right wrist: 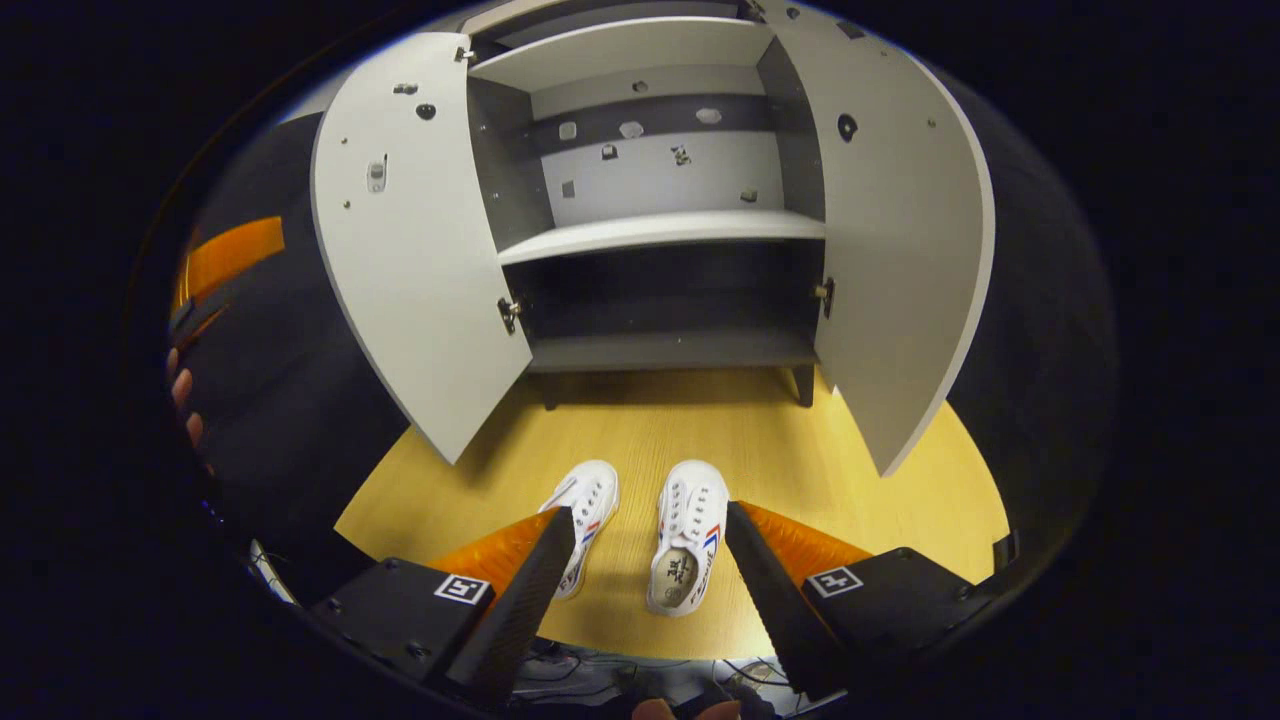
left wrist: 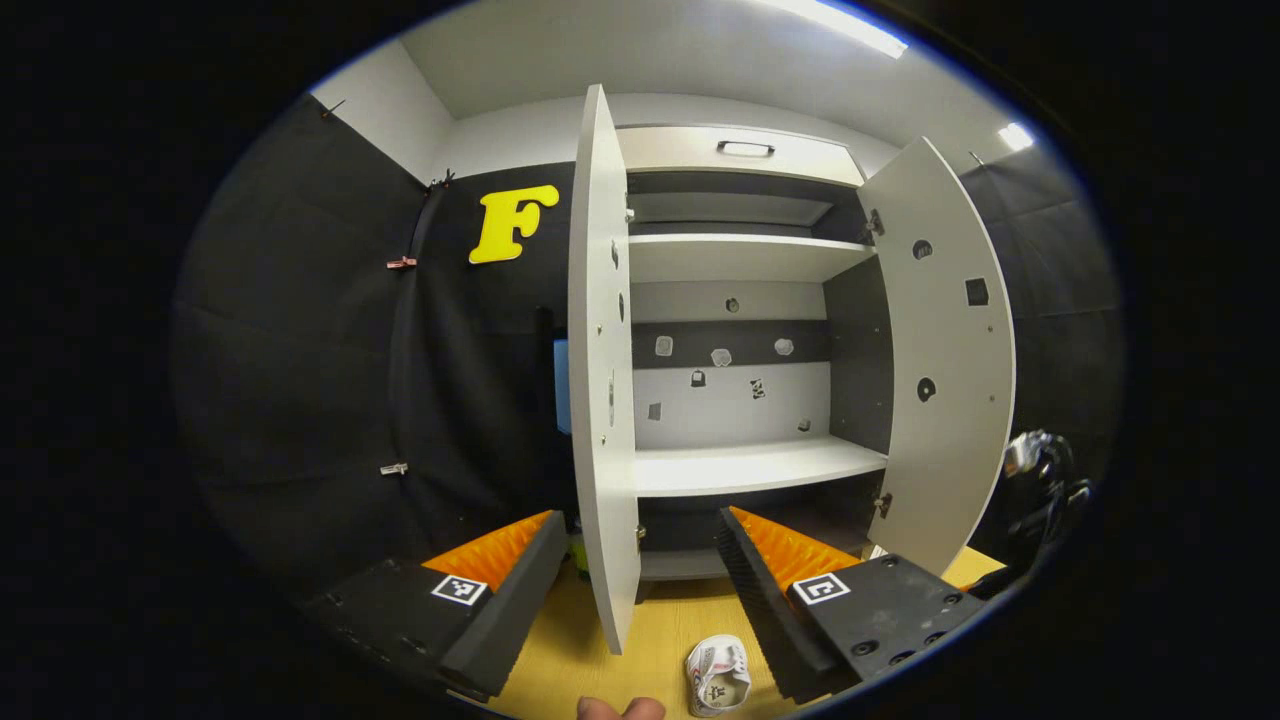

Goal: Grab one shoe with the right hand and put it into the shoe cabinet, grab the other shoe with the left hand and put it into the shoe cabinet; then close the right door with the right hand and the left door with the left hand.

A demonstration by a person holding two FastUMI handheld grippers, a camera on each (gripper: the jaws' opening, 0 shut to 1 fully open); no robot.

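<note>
White shoes [right wrist: 640,530] are lying on the floor ahead of my spread right gripper [right wrist: 650,580]; nothing's stowed, both cabinet doors [right wrist: 415,230] are hanging open, left gripper [left wrist: 640,580] spread too.

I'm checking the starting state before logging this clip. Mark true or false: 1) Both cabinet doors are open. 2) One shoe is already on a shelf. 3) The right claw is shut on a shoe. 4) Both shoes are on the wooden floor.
1) True: the left door and right door stand open.
2) False: both shoes lie outside the cabinet.
3) False: the right claw is open above the pair.
4) True: the left shoe and right shoe lie on the floor.
</note>
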